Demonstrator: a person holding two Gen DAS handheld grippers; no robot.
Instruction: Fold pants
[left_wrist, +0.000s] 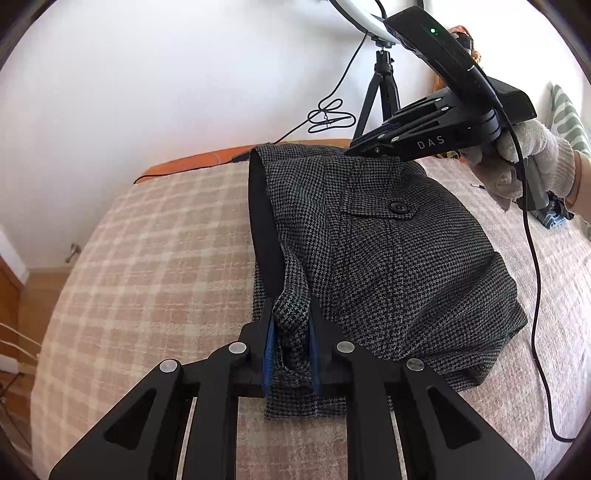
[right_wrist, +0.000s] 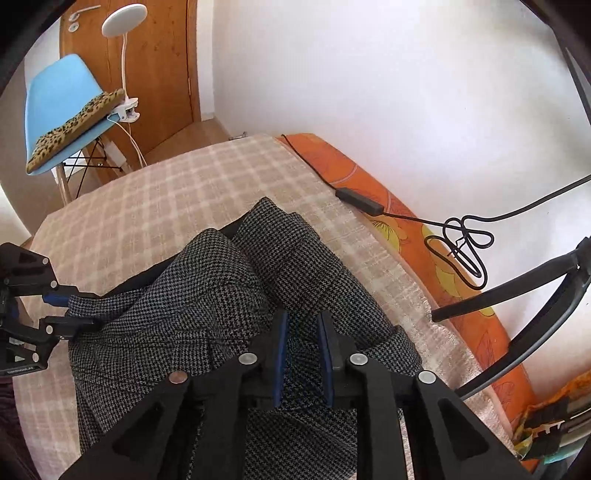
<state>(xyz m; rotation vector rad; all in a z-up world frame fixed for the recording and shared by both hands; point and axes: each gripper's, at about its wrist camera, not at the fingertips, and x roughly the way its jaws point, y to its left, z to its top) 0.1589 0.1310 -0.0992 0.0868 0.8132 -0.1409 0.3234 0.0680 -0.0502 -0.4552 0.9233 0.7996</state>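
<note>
My left hand-held gripper pinches a bunched edge of the pants, which lie on the bed, its blue pads closed on the cloth. My right hand-held gripper clamps the far edge the same way. The pants look doubled over already; I judge at least one fold remains. The legs' ends are hidden beneath the layers.

Bare checked blanket left of pants; tripod and cable alongside.
</note>
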